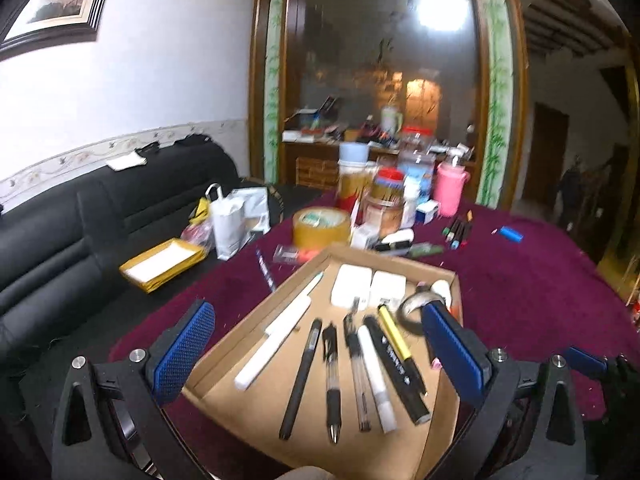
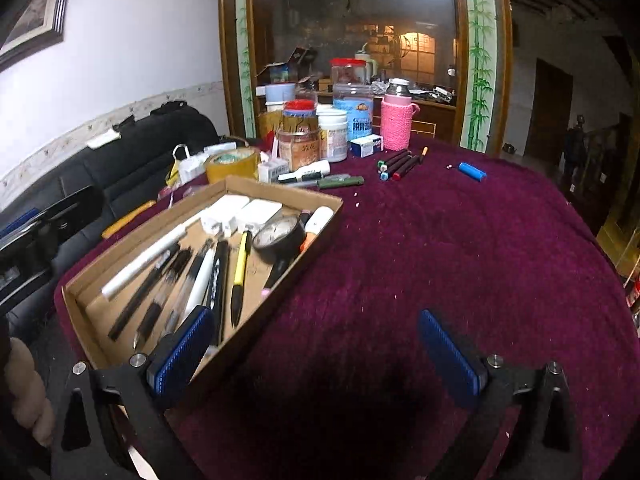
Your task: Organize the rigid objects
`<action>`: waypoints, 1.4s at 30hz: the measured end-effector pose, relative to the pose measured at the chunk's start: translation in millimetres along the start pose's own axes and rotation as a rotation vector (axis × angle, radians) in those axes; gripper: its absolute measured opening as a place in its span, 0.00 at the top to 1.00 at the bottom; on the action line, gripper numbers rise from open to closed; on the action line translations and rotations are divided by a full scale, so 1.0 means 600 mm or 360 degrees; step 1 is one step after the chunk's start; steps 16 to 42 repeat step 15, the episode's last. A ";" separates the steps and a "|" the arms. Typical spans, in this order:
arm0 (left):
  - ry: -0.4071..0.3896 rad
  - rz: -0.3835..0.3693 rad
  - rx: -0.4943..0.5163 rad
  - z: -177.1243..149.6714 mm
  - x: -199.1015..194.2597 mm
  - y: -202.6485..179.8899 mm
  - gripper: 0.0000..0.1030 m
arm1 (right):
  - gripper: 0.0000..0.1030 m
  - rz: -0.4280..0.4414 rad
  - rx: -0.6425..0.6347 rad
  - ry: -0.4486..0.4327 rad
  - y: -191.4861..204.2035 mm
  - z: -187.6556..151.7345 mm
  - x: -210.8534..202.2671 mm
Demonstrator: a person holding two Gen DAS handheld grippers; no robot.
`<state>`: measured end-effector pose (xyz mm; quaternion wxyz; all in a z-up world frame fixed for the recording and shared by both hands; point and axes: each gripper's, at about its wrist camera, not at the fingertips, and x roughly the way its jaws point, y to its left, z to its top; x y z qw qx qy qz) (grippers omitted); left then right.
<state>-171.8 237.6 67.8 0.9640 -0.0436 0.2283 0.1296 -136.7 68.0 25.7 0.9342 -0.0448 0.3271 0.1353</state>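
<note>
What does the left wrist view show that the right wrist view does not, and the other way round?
Only the left wrist view shows the yellow envelope on the black sofa and the right gripper's blue tip at its right edge. Only the right wrist view shows the orange-handled tool left of the cardboard tray and the person's hand. Both show the tray of pens, the tape roll, the blue lighter, the pink bottle and the purple cloth.

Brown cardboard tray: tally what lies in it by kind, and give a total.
Pens and markers lying in a row: 7
White rectangular plug blocks: 2
Black-rimmed round roll or dial: 1
White marker with orange end: 1
Total: 11; small unclear bits beside the round thing not counted.
</note>
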 end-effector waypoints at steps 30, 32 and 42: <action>0.0327 0.0133 -0.0018 -0.032 0.040 -0.013 0.00 | 0.00 0.0035 -0.0052 0.0066 0.003 -0.024 0.004; 0.0327 0.0133 -0.0018 -0.032 0.040 -0.013 0.00 | 0.00 0.0035 -0.0052 0.0066 0.003 -0.024 0.004; 0.0327 0.0133 -0.0018 -0.032 0.040 -0.013 0.00 | 0.00 0.0035 -0.0052 0.0066 0.003 -0.024 0.004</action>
